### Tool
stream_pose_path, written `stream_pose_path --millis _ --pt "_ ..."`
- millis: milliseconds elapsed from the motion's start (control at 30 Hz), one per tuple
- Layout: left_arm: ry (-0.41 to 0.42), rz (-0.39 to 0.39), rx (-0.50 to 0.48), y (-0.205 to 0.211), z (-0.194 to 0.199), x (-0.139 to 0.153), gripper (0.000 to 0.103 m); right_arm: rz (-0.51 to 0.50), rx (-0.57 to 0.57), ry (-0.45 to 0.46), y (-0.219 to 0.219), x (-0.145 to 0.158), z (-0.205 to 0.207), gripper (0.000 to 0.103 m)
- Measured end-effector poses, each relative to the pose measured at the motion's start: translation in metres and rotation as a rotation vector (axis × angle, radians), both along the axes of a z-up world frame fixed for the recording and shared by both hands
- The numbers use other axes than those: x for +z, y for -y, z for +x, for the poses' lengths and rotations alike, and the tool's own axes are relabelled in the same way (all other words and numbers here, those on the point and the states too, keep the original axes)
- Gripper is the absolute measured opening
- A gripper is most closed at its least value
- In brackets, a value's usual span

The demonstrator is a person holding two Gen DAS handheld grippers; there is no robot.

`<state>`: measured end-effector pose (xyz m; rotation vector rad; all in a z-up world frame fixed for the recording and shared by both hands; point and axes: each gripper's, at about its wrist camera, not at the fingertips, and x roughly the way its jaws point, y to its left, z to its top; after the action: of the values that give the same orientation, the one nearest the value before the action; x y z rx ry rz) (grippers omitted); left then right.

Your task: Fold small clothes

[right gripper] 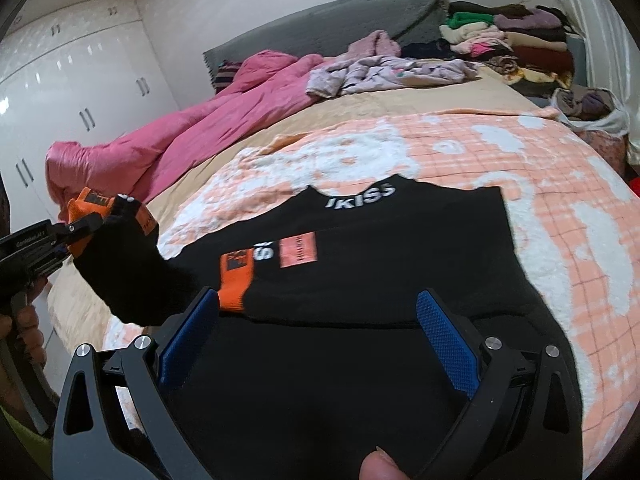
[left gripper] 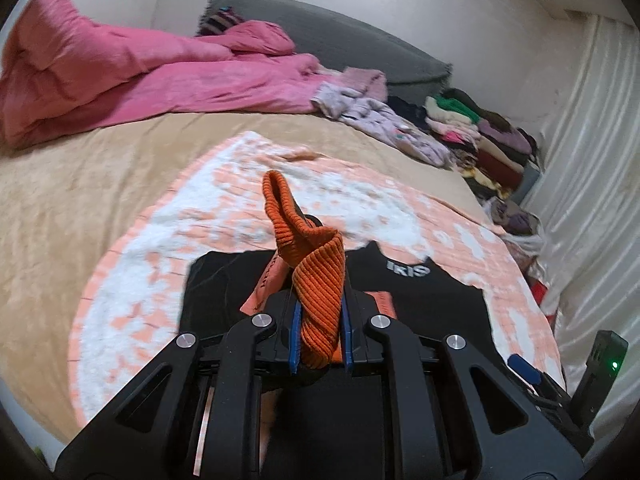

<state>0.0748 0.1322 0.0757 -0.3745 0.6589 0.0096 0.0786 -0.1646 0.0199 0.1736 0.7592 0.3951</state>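
Black sweater, orange ribbed cuffs, lies flat.

Shirt flat on blanket on bed; duvet behind-left, clothes stack behind-right. Sleeve lifted at shirt's left.

Black sweatshirt, white lettering at the collar, spread flat under and ahead of the open right gripper; orange ribbed cuff of one sleeve lifted, pinched in the left gripper.
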Motion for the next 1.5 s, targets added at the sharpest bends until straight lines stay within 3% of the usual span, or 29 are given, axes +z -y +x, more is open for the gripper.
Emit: stream_pose_path --millis 367,667,833,933,1000,1033,1233,1300,1500 --pt "-0.055 0.010 -0.133 0.061 0.029 -0.023 0.008 0.028 -0.122 -0.005 0.059 -0.006 0.002 0.098" --pt "-0.127 0.004 -0.234 0.095 0.051 -0.055 0.009 0.026 -0.180 -0.023 0.082 -0.015 0.005 0.098" --pt "-0.154 -0.045 -0.296 0.105 0.054 -0.069 0.025 0.021 -0.197 -0.034 0.088 -0.019 0.008 0.098" --pt "-0.160 -0.062 -0.311 0.105 0.049 -0.073 0.027 0.013 -0.190 -0.041 0.084 -0.022 0.011 0.098" --pt "-0.158 -0.092 -0.328 0.102 0.045 -0.072 0.037 0.008 -0.182 -0.045 0.080 -0.024 0.012 0.098" --pt "-0.152 -0.091 -0.330 0.100 0.043 -0.071 0.038 0.004 -0.172 -0.049 0.076 -0.025 0.013 0.098" --pt "-0.141 -0.003 -0.266 0.086 0.034 -0.064 0.039 -0.016 -0.100 -0.074 0.047 -0.033 0.014 0.098" --pt "-0.142 0.016 -0.237 0.078 0.033 -0.063 0.056 -0.026 -0.072 -0.080 0.036 -0.035 0.014 0.098" --pt "-0.140 0.043 -0.166 0.056 0.030 -0.061 0.063 -0.042 0.026 -0.117 -0.005 -0.046 0.011 0.098"
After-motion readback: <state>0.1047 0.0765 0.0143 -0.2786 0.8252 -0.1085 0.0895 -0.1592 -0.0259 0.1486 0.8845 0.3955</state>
